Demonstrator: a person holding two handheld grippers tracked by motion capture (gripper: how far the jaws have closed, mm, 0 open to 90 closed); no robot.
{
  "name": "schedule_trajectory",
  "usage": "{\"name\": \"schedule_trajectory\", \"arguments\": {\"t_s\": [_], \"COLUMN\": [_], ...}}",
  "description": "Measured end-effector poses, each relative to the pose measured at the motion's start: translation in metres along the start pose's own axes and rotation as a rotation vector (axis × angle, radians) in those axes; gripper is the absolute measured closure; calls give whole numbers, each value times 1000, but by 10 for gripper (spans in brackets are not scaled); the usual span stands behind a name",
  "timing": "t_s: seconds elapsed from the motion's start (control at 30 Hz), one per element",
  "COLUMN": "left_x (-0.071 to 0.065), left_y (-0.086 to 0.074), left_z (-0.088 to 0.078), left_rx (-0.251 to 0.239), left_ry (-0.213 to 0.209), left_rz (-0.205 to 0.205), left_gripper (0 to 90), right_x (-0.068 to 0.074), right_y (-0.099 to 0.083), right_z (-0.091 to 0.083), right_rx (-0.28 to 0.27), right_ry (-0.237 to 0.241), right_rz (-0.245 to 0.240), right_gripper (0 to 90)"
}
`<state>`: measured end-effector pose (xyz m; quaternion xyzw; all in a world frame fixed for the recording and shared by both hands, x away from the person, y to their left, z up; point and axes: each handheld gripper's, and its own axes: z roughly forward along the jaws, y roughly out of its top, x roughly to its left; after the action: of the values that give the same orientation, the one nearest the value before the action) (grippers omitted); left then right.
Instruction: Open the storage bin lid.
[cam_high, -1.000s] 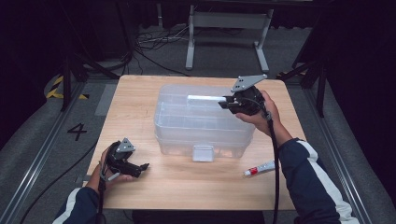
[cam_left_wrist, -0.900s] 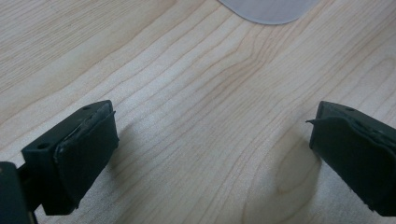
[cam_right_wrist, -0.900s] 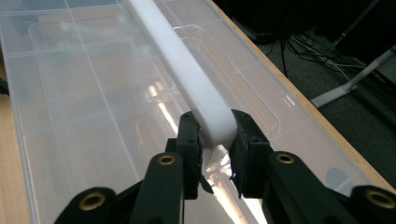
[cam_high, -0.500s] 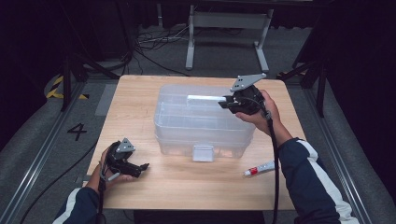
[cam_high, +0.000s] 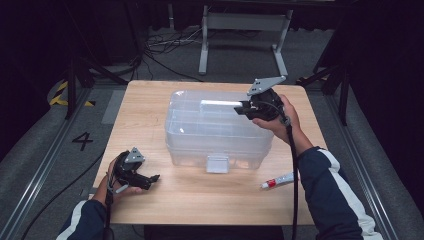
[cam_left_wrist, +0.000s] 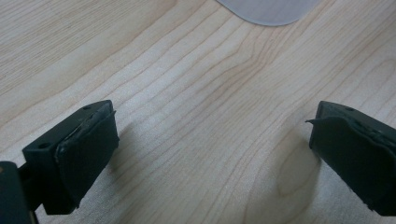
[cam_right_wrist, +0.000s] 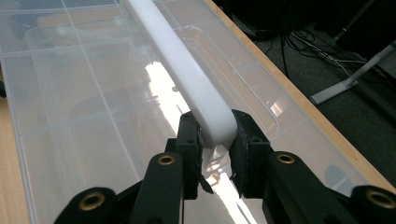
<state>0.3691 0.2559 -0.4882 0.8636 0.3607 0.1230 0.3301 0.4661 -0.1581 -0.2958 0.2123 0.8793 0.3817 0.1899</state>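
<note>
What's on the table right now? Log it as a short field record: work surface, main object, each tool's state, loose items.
surface: wooden table
main object: clear plastic box, lid on, white latch facing the person
right tool: shut on white bar, held over the box lid
left tool: open, nothing between its jaws, over bare wood near the front left edge
loose item: small tube with red cap, lying on the table right of the box front

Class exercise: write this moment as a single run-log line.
right gripper: shut on white bar over clear storage box | left gripper: open above wooden table | tube: right of box
</note>
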Motion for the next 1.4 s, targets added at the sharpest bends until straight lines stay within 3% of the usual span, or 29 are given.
{"name": "schedule_trajectory", "arguments": {"t_s": [0.27, 0.5, 0.67, 0.9, 0.93, 0.97, 1.03, 1.1, 1.27, 1.4], "left_x": [3, 2, -2, -9, -10, -10, -12, -12, -14, -14], "left_y": [0, 7, 21, 35, 37, 39, 44, 48, 53, 57], "left_z": [-4, -7, -25, -35, -36, -38, -40, -42, -43, -44], "left_rx": [-15, -24, -138, -189, -194, -201, -215, -230, -243, -267], "left_ry": [9, 20, 21, 16, 19, 6, 13, 5, 33, 24], "left_rz": [-24, 1, 2, 40, 43, 51, 55, 58, 81, 76], "left_gripper": [140, 227, 293, 359, 433, 433, 545, 580, 676, 764], "right_x": [-4, -7, -8, -10, -9, -9, -10, -11, -13, -15], "right_y": [6, 9, 11, 16, 18, 18, 19, 20, 23, 24], "right_z": [-1, -1, -1, -1, -1, -1, -1, -1, -1, -1], "right_rx": [13, 5, 13, 34, 42, 42, 48, 47, 56, 52], "right_ry": [-1, -10, -15, -25, -28, -28, -30, -31, -33, -32], "right_rz": [24, 47, 54, 55, 55, 55, 56, 59, 57, 53], "right_gripper": [746, 740, 737, 732, 730, 730, 728, 728, 724, 722]}}
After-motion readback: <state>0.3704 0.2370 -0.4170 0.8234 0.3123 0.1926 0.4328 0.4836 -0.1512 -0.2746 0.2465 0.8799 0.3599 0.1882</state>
